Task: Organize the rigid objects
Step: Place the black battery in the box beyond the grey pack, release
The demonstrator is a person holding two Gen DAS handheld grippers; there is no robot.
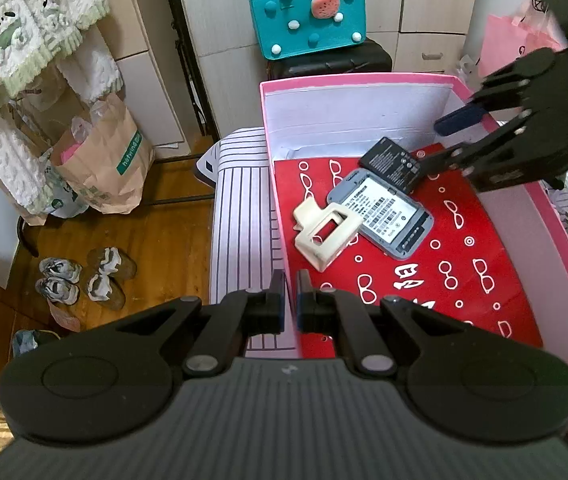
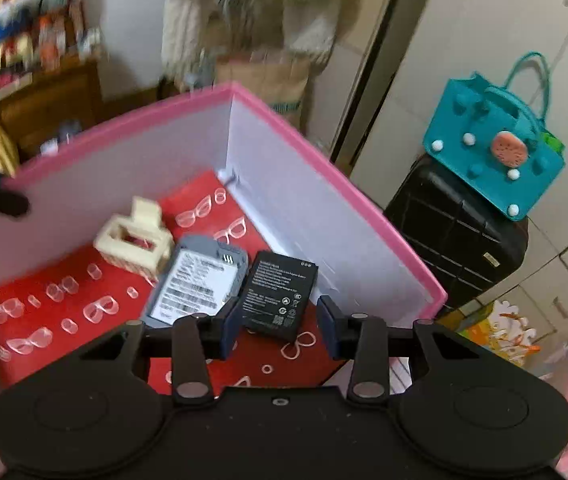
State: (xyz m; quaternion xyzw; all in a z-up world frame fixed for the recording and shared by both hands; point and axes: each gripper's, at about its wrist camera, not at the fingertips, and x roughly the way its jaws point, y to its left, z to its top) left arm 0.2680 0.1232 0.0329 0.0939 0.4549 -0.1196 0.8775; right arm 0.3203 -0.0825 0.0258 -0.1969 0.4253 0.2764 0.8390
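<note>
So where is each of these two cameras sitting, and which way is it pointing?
Left wrist: sits on the left gripper, whose jaws are shut on nothing, and looks down into the pink box from its near edge; the right gripper reaches in from the right.
Right wrist: sits on the right gripper, jaws open around the black battery, looking down into a corner of the box.
Shared: the box, battery, grey device, cream clip and teal bag.

1 pink box (image 1: 364, 79), 1 black battery (image 1: 390, 161), 1 grey device (image 1: 384, 212), 1 cream clip (image 1: 324, 236)
</note>
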